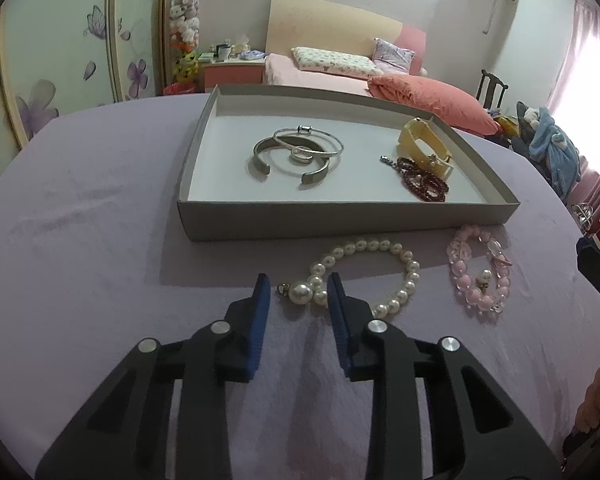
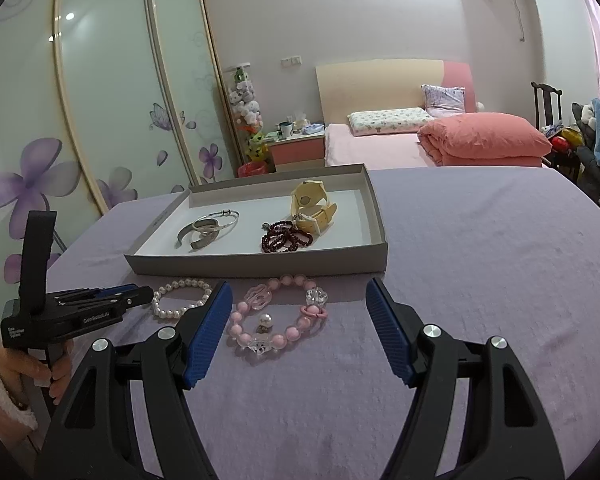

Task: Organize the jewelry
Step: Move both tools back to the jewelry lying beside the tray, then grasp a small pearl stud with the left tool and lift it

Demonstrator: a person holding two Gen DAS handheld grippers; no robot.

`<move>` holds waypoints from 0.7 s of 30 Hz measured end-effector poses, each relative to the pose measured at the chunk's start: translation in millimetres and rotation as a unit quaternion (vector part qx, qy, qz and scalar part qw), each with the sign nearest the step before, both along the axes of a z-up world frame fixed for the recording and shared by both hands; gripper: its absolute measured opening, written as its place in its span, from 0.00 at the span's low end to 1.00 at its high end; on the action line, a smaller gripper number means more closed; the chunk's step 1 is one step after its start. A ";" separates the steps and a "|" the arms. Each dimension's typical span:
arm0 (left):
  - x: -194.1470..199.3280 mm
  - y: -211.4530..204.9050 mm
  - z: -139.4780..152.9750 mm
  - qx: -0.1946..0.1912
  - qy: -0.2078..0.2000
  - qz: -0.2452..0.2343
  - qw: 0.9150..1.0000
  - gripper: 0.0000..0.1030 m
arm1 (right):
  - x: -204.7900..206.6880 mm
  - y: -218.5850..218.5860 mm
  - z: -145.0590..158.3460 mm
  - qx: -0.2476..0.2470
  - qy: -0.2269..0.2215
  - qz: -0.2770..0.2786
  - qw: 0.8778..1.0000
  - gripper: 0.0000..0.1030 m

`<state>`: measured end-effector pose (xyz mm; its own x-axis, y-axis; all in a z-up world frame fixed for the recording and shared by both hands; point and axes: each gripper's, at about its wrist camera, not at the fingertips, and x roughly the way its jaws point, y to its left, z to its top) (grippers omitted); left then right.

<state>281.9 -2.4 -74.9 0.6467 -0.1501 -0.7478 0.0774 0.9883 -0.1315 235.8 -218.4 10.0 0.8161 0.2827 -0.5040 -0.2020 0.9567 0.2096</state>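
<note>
A white pearl bracelet (image 1: 380, 276) lies on the purple cloth in front of a grey box tray (image 1: 340, 220). My left gripper (image 1: 299, 290) is open, its blue fingers either side of the bracelet's large end pearl. A pink bead bracelet (image 1: 480, 272) lies to the right. In the right wrist view my right gripper (image 2: 298, 298) is wide open just before the pink bracelet (image 2: 280, 316); the pearl bracelet (image 2: 180, 300) and left gripper (image 2: 138, 294) are at left. The tray (image 2: 260, 266) holds silver bangles (image 2: 208, 226), a dark red bead strand (image 2: 286, 236) and a yellow watch (image 2: 312, 208).
The purple cloth (image 2: 480, 280) covers the whole table. Behind it are a bed with pink bedding (image 2: 480, 140), a nightstand (image 2: 298, 150), wardrobe doors with flower prints (image 2: 100, 120), and a chair with clothes at far right (image 2: 596, 140).
</note>
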 end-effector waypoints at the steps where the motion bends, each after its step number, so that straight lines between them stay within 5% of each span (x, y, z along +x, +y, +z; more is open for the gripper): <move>1: 1.1 0.6 -1.4 -0.001 0.005 0.000 1.000 0.27 | -0.4 -0.2 -0.1 0.000 0.000 0.000 1.000 0.68; 9: 4.2 -2.9 -1.8 -0.001 0.007 -0.002 1.000 0.26 | -0.2 -1.5 -2.1 0.003 0.002 -0.001 1.000 0.68; 21: 0.4 2.0 2.2 -0.009 -0.003 -0.004 1.000 0.07 | 1.6 -2.5 -2.6 0.010 0.005 -0.003 1.000 0.68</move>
